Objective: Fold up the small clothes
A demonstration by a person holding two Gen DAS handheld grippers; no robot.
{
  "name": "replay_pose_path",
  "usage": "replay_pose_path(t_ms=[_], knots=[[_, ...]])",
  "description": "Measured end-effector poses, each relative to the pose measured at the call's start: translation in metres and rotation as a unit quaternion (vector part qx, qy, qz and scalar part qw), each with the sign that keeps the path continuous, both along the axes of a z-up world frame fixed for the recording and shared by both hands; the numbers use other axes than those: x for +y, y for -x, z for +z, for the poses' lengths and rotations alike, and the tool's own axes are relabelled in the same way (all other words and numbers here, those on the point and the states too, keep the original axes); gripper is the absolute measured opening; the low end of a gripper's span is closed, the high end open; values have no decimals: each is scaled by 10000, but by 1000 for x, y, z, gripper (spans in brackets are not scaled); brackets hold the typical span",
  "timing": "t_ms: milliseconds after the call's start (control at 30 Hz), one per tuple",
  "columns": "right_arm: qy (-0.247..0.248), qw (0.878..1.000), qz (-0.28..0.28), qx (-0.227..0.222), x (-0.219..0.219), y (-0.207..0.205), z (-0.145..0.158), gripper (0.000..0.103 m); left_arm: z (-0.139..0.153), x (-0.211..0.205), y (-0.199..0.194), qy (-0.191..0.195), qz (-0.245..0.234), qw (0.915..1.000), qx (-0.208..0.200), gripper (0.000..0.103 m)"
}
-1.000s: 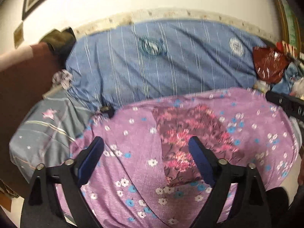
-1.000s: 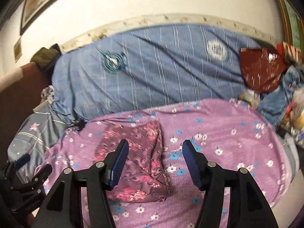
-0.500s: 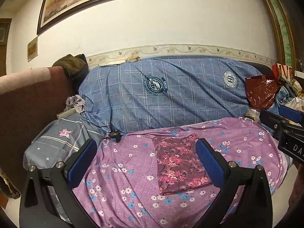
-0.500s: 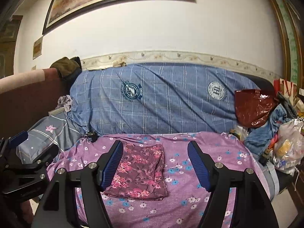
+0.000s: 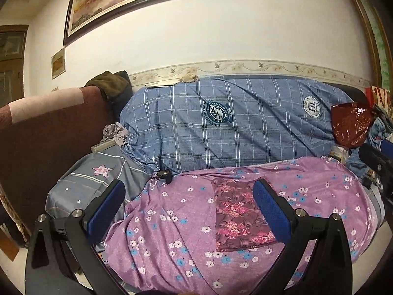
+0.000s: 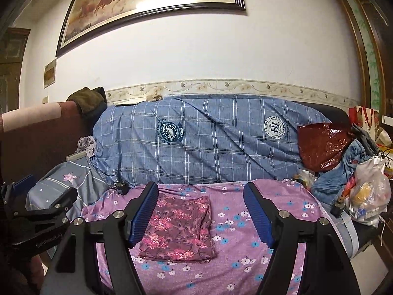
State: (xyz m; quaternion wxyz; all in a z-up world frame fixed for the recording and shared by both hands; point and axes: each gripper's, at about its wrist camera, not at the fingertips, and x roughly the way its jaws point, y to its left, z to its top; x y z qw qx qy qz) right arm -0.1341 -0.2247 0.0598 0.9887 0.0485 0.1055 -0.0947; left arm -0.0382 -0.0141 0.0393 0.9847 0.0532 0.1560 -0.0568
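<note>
A sofa fills the middle of both views, its seat draped in a purple flowered sheet (image 6: 258,265) and its back in a blue checked cover (image 6: 221,145) with two round crests. Behind it stands a white wall with a patterned border strip and a framed horse painting (image 6: 147,2) across the upper left. A dark red armrest (image 5: 49,132) rises at the left edge, with an olive garment (image 5: 110,83) bundled on top and a grey star-print pillow (image 5: 93,179) below it.

The folded maroon floral cloth (image 6: 179,226) lies flat on the purple sheet in the lower centre, a neat rectangle. The left gripper (image 5: 189,211) hangs over the sheet with its blue fingers spread wide, nothing between them. The right gripper (image 6: 201,216) is parted too, its fingers clear of the cloth, which shows through the gap beyond them.

Only the right wrist view takes in the far right end of the sofa: a clear plastic bag (image 6: 371,191) holding yellowish items I cannot identify, and crumpled blue clothing (image 6: 343,172) beside it. A shiny dark red bag (image 6: 321,145) leans against the blue cover; its contents are hidden. The left view cuts most of this pile off at its right edge.
</note>
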Motion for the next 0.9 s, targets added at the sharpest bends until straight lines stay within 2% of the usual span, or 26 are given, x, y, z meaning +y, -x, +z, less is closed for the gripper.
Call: replay_pose_path(t_ms=[533,900], knots=[[116,9999,55,-45,10,2,-3,74,-7,-6,-4,-252,-55,9995,156,103],[203,9997,140,-22,18,1,-3,74,-6,3,-3,-152,-66,9997,194,103]])
